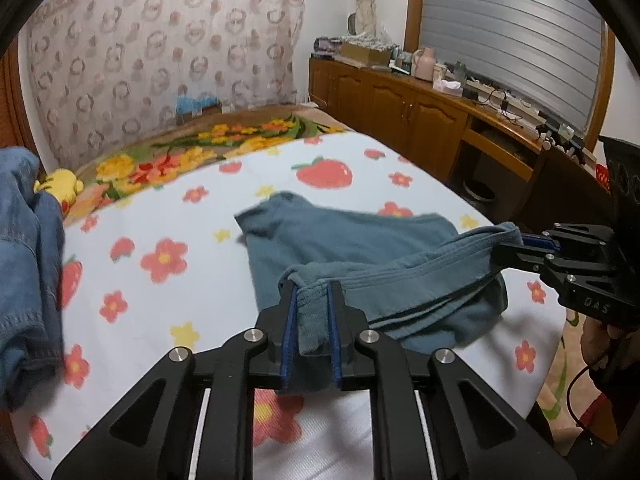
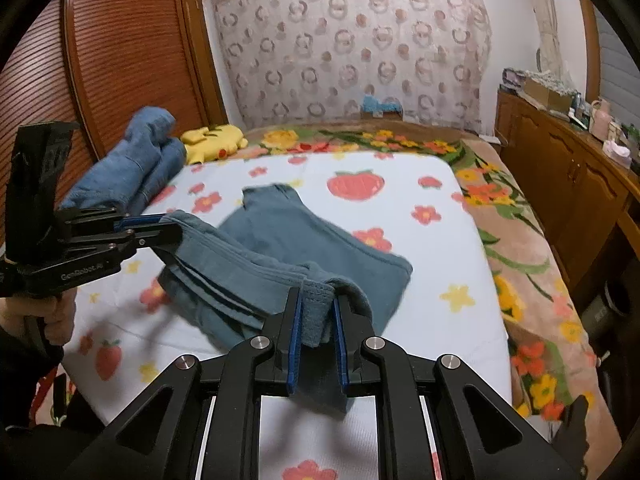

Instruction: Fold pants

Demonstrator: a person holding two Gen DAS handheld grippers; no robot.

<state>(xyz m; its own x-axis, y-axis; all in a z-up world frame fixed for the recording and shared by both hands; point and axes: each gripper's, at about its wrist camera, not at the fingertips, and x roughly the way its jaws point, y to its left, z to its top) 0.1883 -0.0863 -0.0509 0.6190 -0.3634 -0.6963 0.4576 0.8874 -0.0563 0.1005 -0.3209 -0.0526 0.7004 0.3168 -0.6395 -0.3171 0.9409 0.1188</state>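
Teal-blue pants [image 1: 344, 240] lie partly folded on the white strawberry-and-flower sheet [image 1: 160, 208]; they also show in the right wrist view [image 2: 304, 236]. My left gripper [image 1: 313, 292] is shut on one end of the waistband, lifted above the bed. My right gripper [image 2: 318, 300] is shut on the other end; it shows in the left wrist view [image 1: 516, 246] at the right. The left gripper shows in the right wrist view [image 2: 172, 226] at the left. The waistband hangs stretched between them, the legs trail on the sheet.
A pile of blue denim clothes [image 2: 132, 164] and a yellow plush toy [image 2: 214, 140] lie at the bed's left. A wooden cabinet [image 1: 420, 120] with clutter runs along the right. A floral blanket [image 2: 520, 248] covers the bed's right edge.
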